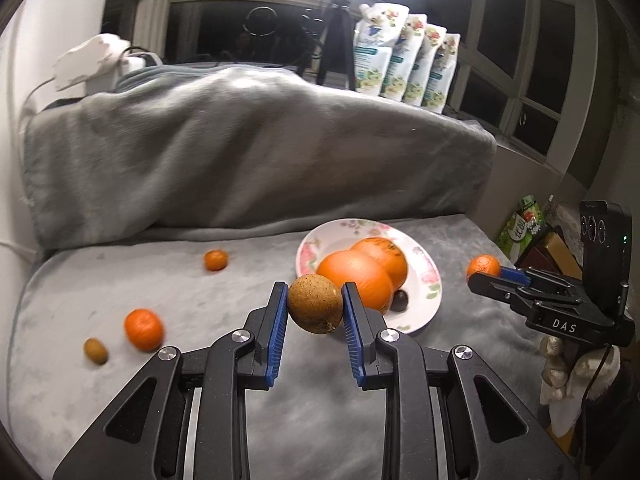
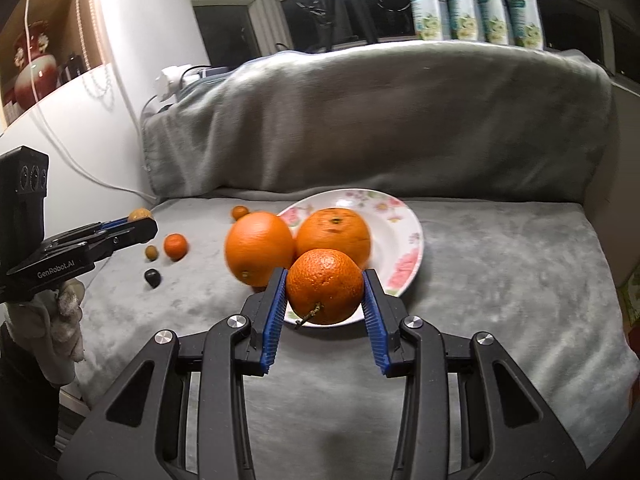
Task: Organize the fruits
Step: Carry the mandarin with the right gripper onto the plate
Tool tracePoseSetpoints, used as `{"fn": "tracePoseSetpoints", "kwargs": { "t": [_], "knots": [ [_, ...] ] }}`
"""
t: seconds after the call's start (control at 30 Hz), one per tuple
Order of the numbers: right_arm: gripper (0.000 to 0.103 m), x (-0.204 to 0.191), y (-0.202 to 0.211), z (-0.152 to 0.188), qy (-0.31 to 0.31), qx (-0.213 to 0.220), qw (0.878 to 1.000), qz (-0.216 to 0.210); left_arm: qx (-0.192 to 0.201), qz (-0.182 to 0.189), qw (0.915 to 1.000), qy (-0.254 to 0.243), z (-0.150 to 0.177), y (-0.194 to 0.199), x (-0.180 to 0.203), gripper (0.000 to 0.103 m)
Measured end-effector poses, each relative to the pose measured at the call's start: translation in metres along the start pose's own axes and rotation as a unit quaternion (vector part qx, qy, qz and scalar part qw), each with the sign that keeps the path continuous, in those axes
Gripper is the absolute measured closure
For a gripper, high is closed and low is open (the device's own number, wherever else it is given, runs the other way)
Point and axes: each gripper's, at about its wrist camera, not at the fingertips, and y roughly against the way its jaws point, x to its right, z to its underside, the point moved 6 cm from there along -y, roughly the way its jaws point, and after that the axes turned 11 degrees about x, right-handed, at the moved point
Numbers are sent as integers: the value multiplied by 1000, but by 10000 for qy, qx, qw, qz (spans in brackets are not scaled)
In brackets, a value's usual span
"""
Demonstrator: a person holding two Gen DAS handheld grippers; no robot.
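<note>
My left gripper (image 1: pixel 315 309) is shut on a brown kiwi (image 1: pixel 315 303), held above the grey blanket just left of the floral plate (image 1: pixel 426 276). Two large oranges (image 1: pixel 362 276) rest on the plate beside a small dark fruit (image 1: pixel 400 300). My right gripper (image 2: pixel 325 287) is shut on a mandarin with a stem (image 2: pixel 325 286), held over the plate's near rim (image 2: pixel 408 240). In the right wrist view the two oranges (image 2: pixel 332 232) sit behind it. Loose on the blanket lie two small mandarins (image 1: pixel 144 329), (image 1: pixel 216 260) and a small kiwi (image 1: pixel 96 351).
A grey blanket (image 1: pixel 240 152) covers the seat and the raised back. Several refill pouches (image 1: pixel 404 56) and a tripod (image 1: pixel 334 36) stand on the window sill behind. A white power strip (image 1: pixel 100 64) lies at the back left. Boxes (image 1: pixel 532 236) stand at the right edge.
</note>
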Motion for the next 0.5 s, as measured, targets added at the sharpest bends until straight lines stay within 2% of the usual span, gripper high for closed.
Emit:
{"fn": "tracePoseSetpoints", "kwargs": {
  "t": [0.5],
  "knots": [
    [64, 31, -19, -1, -139, -46, 9998, 126, -153, 146, 9996, -212, -17, -48, 22, 78]
  ]
}}
